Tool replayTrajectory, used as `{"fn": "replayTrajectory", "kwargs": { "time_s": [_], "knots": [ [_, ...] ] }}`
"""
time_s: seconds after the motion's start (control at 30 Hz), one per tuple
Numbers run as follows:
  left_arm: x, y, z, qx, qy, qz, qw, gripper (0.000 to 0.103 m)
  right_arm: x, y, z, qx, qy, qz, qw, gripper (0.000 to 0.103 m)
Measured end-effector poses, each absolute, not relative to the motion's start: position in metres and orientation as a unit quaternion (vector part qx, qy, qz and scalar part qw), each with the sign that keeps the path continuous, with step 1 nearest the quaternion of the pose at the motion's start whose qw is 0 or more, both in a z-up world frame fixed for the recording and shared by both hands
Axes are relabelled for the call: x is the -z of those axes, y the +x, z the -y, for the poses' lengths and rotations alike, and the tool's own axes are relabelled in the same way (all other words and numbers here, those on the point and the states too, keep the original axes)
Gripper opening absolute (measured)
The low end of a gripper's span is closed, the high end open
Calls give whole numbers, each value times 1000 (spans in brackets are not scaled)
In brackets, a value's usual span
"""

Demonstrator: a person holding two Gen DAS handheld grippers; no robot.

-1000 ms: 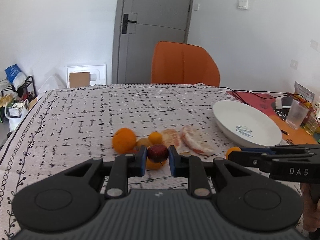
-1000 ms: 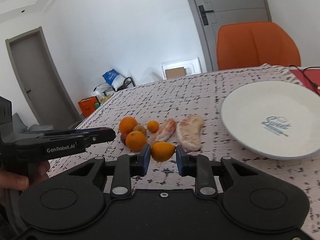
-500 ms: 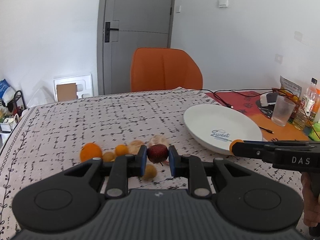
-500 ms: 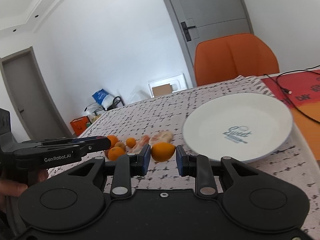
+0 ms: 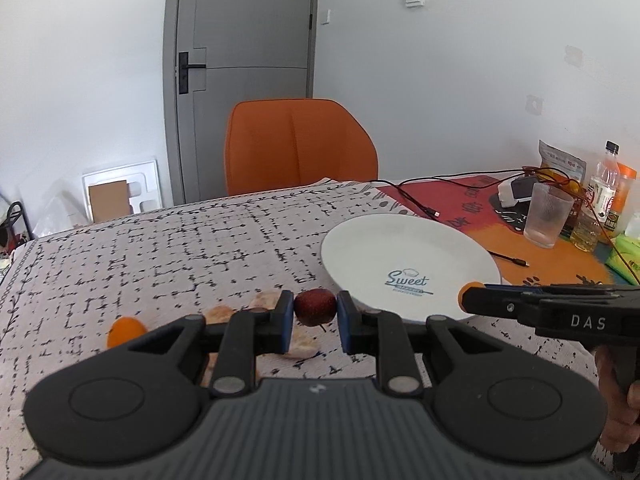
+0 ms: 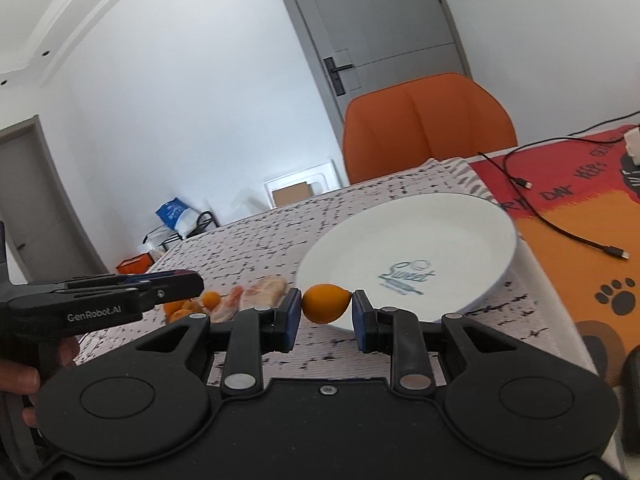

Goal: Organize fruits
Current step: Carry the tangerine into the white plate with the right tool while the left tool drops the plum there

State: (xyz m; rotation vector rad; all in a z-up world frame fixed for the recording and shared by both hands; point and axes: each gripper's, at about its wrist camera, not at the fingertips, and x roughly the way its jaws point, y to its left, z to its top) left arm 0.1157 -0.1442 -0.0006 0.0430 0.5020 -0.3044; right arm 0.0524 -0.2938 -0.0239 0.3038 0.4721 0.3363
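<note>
My left gripper [image 5: 315, 315] is shut on a small dark red fruit [image 5: 315, 306], held above the tablecloth just left of the white "Sweet" plate [image 5: 400, 248]. My right gripper [image 6: 325, 312] is shut on a small orange fruit [image 6: 325, 303] at the plate's near left rim [image 6: 492, 216]. The right gripper also shows in the left wrist view [image 5: 466, 298], and the left gripper in the right wrist view [image 6: 192, 280]. Oranges [image 6: 210, 299] and peeled citrus pieces [image 6: 266, 291] lie on the cloth left of the plate; one orange [image 5: 125, 331] shows beside my left fingers.
An orange chair [image 5: 300, 144] stands at the table's far side. Right of the plate lie cables [image 6: 560, 232], a red-orange mat [image 6: 592, 216], a glass [image 5: 550, 214] and bottles [image 5: 606, 188].
Both grippers have moved right from the fruit pile toward the plate, each carrying its fruit. The plate looms larger and the fruit pile has slid left.
</note>
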Motion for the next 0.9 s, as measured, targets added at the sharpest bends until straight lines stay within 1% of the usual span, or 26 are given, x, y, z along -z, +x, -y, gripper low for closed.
{"fn": "replayTrajectory", "kwargs": {
  "time_s": [0.4,0.47,0.53,0.9],
  "knots": [
    [6,137,171,165,34,-257,951,22,34,58,314,-127,144,-221,956,26],
    [7,140,178,169,37,-259,950,21,35,60,318,-125,147,-220,956,27],
    [8,143,182,171,38,-259,950,21,36,62,321,-122,150,-218,956,30],
    [8,155,206,185,38,-262,947,22,35,50,334,-105,155,-211,959,31]
  ]
}}
